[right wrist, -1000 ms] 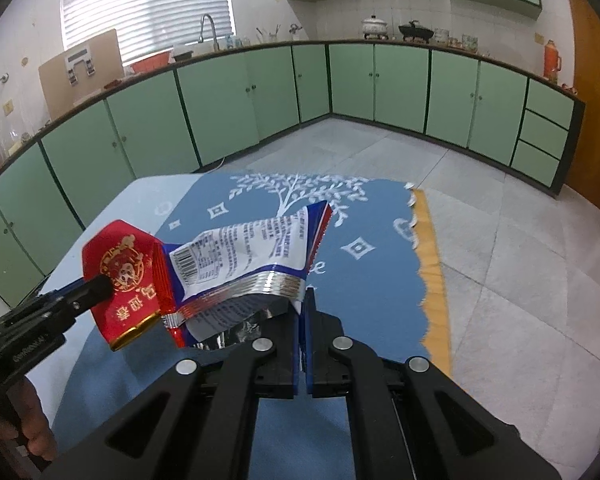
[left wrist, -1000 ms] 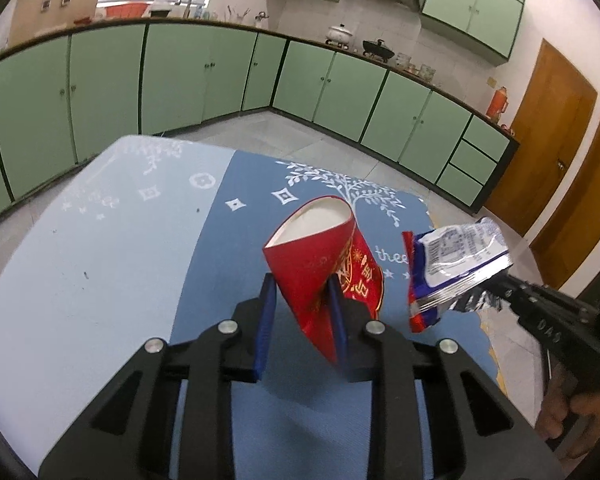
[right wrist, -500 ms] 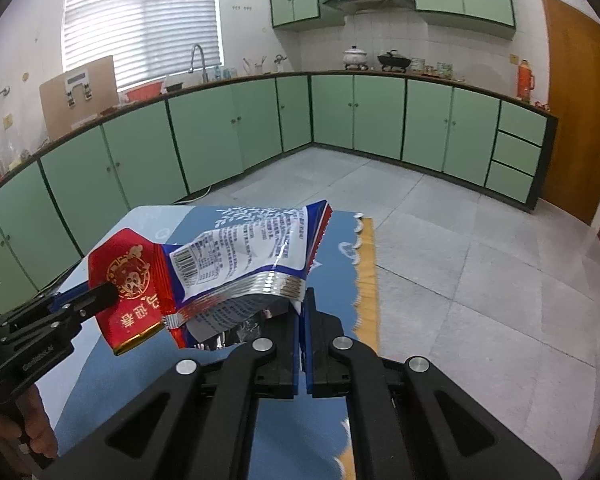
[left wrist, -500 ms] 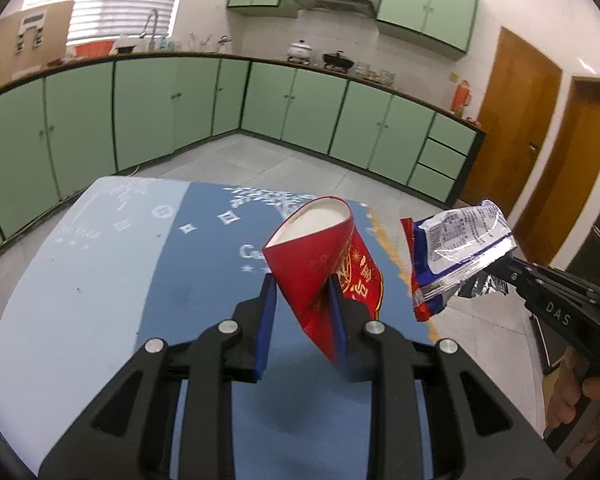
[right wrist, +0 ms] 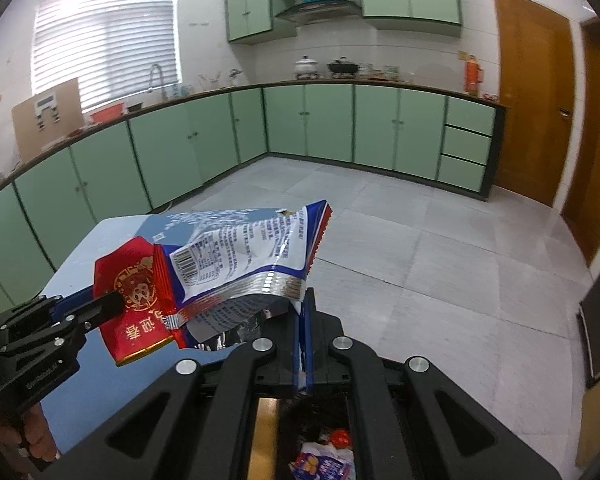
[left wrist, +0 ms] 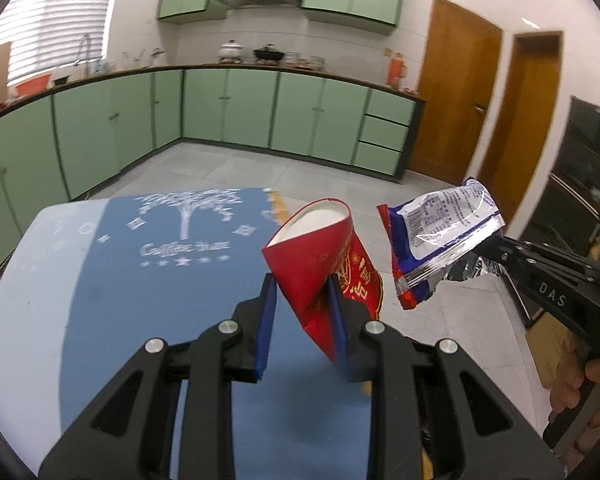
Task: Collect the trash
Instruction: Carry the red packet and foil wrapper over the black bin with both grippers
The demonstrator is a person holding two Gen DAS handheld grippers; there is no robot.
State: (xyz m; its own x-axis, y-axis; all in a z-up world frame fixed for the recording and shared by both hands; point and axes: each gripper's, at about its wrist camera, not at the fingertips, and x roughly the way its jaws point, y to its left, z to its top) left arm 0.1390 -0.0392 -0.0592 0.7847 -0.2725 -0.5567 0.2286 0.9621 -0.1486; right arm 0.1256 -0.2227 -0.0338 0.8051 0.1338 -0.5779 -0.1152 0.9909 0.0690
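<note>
1. Both loads carried off toward the tabletop's right edge versus a second ago: earlier views sat over the blue cloth's middle, now floor tiles fill the right wrist view and the cloth's yellow border lies directly under the left gripper.
2. Trash bag or bin with wrappers inside now showing under the right gripper, at the bottom of the right wrist view; absent a second ago. Judged: pick-up done, drop-off next, release point close.
3. Left gripper clamped on crushed red paper cup, blue pads pinching its flattened lower part, white mouth up and tilted away. Grip unchanged from a second ago.
4. Right gripper pressed fully together on one corner of the white-blue snack wrapper; wrapper sticking out to the left, foil lining hanging open below. Grip also unchanged.
5. Cup and wrapper both in the air, just beside each other, not touching the tabletop; cup overlaps wrapper's left end in the right wrist view, contact between them not clear.
6. Pose: both grippers angled downward, side by side, left one rolled slightly since a second ago. Person's hand wrapped round the right handle; other hand low on the left handle.
7. Risk, judged: wrapper held by a thin corner only, could slip.
</note>
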